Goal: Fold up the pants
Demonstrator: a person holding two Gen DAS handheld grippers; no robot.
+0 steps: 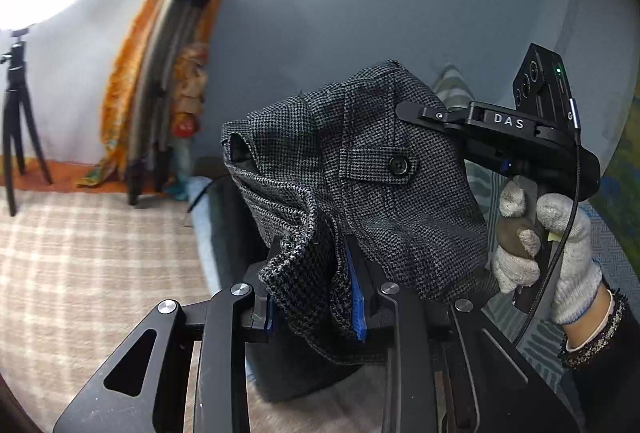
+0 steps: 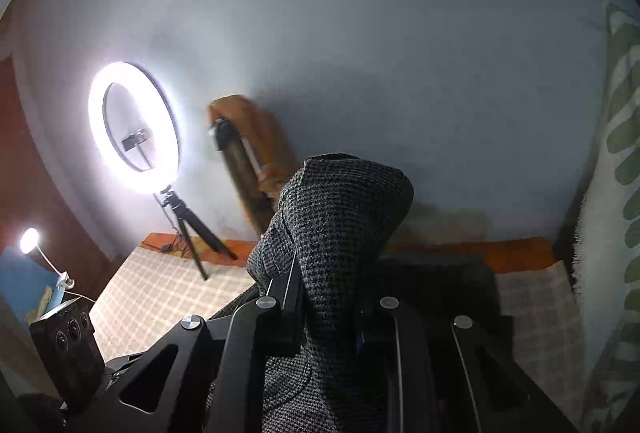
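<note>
The pants (image 1: 360, 193) are held raised above the checked blanket (image 1: 80, 265), bunched between both tongs; the left tongs (image 1: 316, 293) are closed on a folded edge of the fabric, which is pinched between the blue pads (image 1: 357, 305); the buttoned pocket flap (image 1: 384, 165) is seen ahead of the left tongs; the right tongs (image 2: 328, 297) are clamped on another gathered portion, draped over their tips; a gloved hand (image 1: 552, 245) grips the right handle; a ring light (image 2: 134, 127) is lit ahead-left of the right tongs.

Both grippers (image 1: 316, 293) (image 2: 328, 313) (raised) clamped tight
</note>
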